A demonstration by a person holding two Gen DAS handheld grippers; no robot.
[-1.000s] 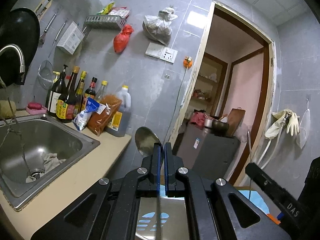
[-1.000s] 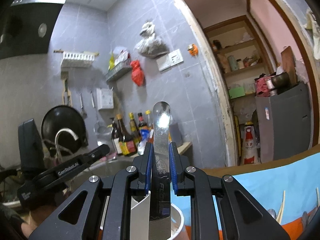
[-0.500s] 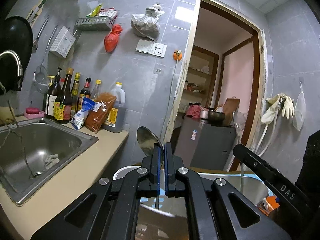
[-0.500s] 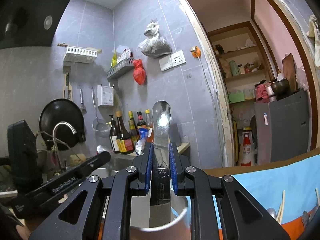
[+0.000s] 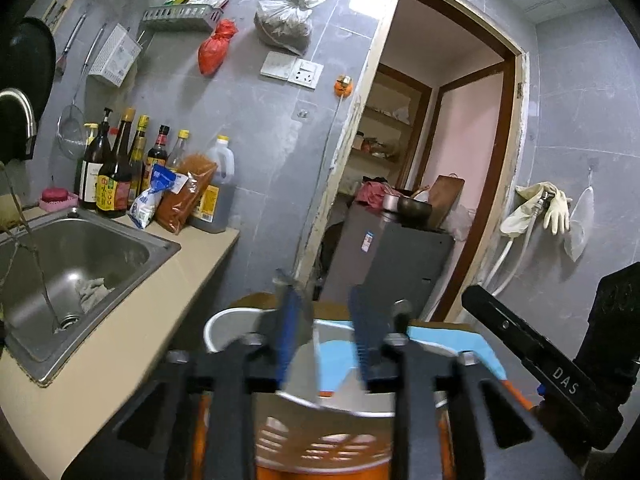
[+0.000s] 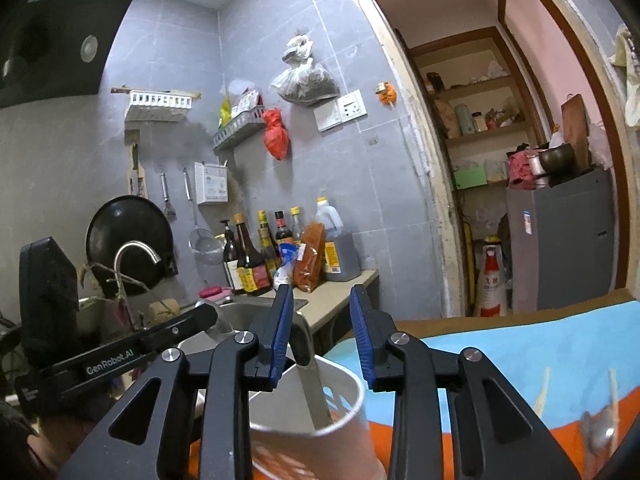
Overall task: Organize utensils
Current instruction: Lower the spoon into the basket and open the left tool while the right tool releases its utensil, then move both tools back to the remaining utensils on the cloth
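My right gripper (image 6: 320,300) is open above a white perforated utensil cup (image 6: 348,400). A steel spoon (image 6: 310,376) stands in the cup, leaning left, free of the pads. My left gripper (image 5: 326,306) is open too, blurred by motion, above another white holder (image 5: 320,432). A steel utensil (image 5: 304,344) stands loose between its fingers, its lower end in that holder. The other gripper shows at the edge of each view.
A steel sink (image 5: 156,246) and a beige counter (image 5: 132,332) with sauce bottles (image 5: 116,176) lie to the left. A blue and orange cloth (image 6: 540,360) covers the table, with chopsticks (image 6: 542,390) and a spoon (image 6: 598,432) on it. A doorway (image 5: 440,160) and grey cabinet (image 5: 400,264) stand behind.
Both grippers have opened and let go of their spoons. The spoons have dropped into the white holders. The left gripper view has lowered over its holder.
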